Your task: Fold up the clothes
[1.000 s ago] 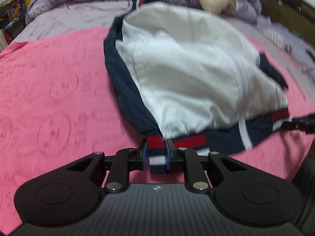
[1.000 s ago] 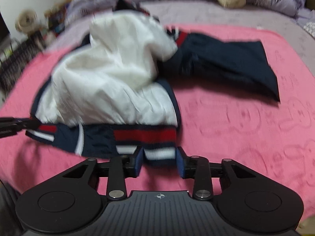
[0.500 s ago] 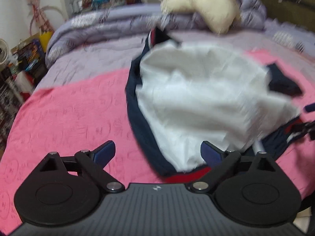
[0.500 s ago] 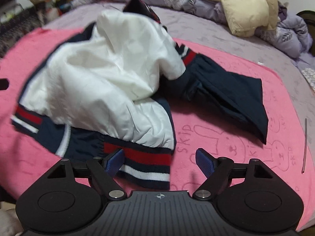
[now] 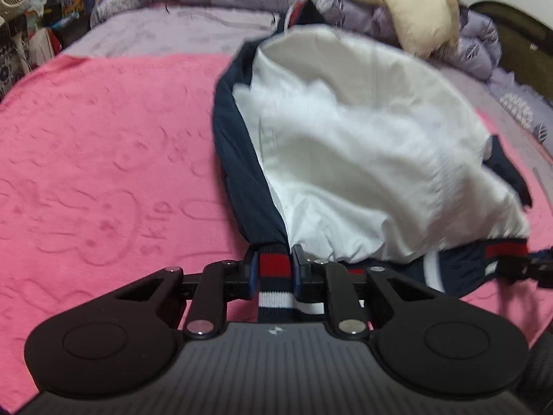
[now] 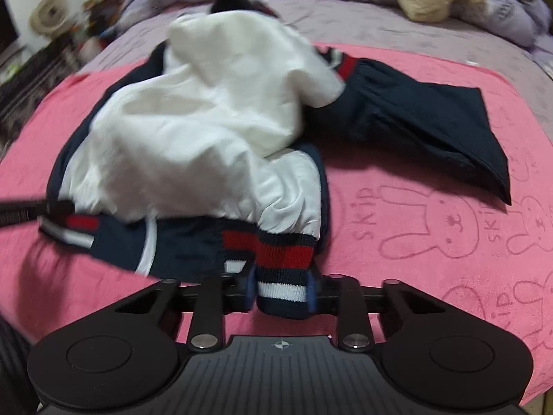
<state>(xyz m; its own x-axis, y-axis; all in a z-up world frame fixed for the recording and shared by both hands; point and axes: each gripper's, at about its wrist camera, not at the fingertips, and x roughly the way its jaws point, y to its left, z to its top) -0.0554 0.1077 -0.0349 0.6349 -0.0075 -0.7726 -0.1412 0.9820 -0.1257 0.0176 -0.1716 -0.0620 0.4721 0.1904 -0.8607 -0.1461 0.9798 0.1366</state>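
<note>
Jacket [image 5: 363,159] pinched at both hem corners, spread lining-up on the pink blanket [image 5: 103,159].

From the left wrist, the left claw [image 5: 274,269] is pressed together on the striped rib hem [image 5: 273,276] at the near-left corner; white lining billows above, and a beige plush toy [image 5: 404,10] lies on the lilac duvet beyond. From the right wrist, the right claw [image 6: 280,285] pinches the opposite hem corner [image 6: 281,259], with a navy sleeve [image 6: 425,117] splayed out to the right on the blanket [image 6: 432,228]. The risk, as I judge it: the slippery lining may bunch or the loose sleeve drag crooked if the two claws lift unevenly, and the narrow rib could slip free of either pinch.
</note>
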